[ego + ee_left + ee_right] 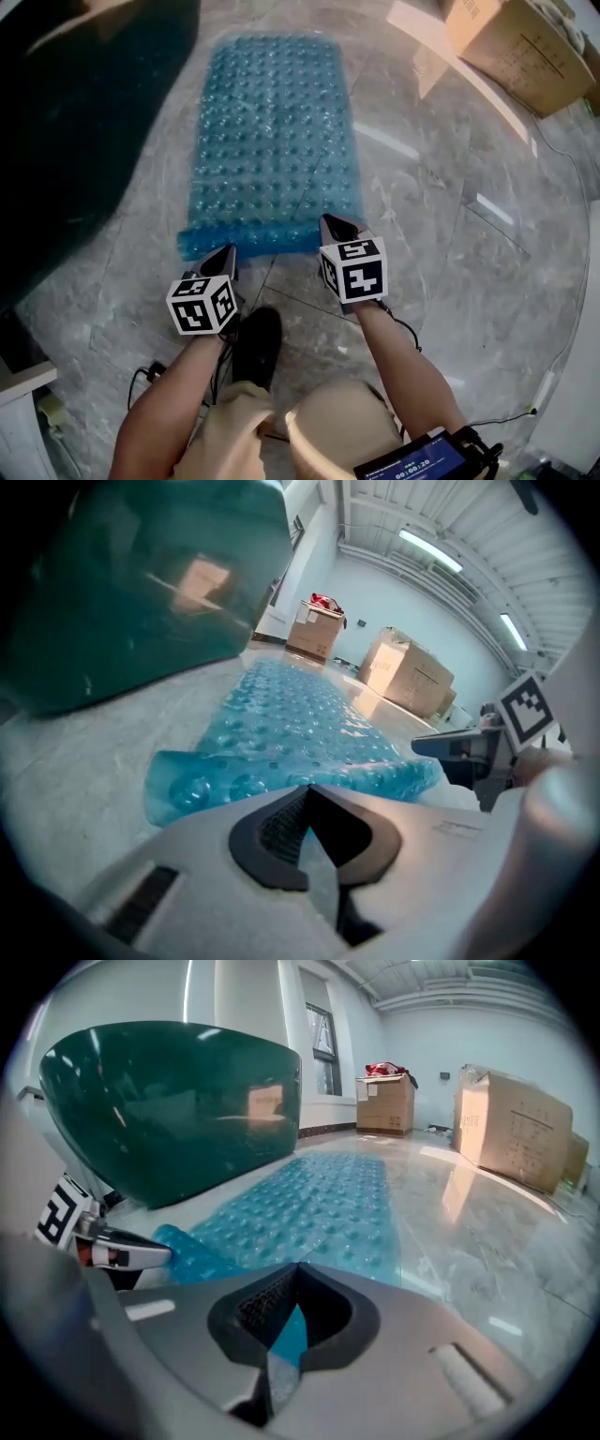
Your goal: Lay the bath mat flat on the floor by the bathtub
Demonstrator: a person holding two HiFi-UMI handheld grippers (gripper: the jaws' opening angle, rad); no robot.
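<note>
So the blue bath mat [272, 141] was stretched out on the grey stone floor [441, 187]. It ran from the middle of the head view up toward the top, right alongside the dark green bathtub [84, 122] filling the upper left. Most of it sat flat, but the end nearest the bottom of the frame was curled up, more so toward the left.

Both grippers were parked right at that end. The left gripper [228, 251] had its tip at the curled bit, and the right gripper [330, 223] was at the mat's lower right corner. Both had their jaws pressed together, tips meeting. Honestly couldn't tell if a sliver of mat was nipped in either one.

Only the head view showed the mat's whole outline, plus a dark shoe [255, 345] just below the grippers.

The left gripper view gave the low angle. The curl stood up off the floor at centre left, and the right gripper poked in from the right edge with its tip touching the mat.

The right gripper view had the left gripper's tip at lower left against the curl, and it showed the cardboard boxes [511, 1129] at the right much more clearly.
</note>
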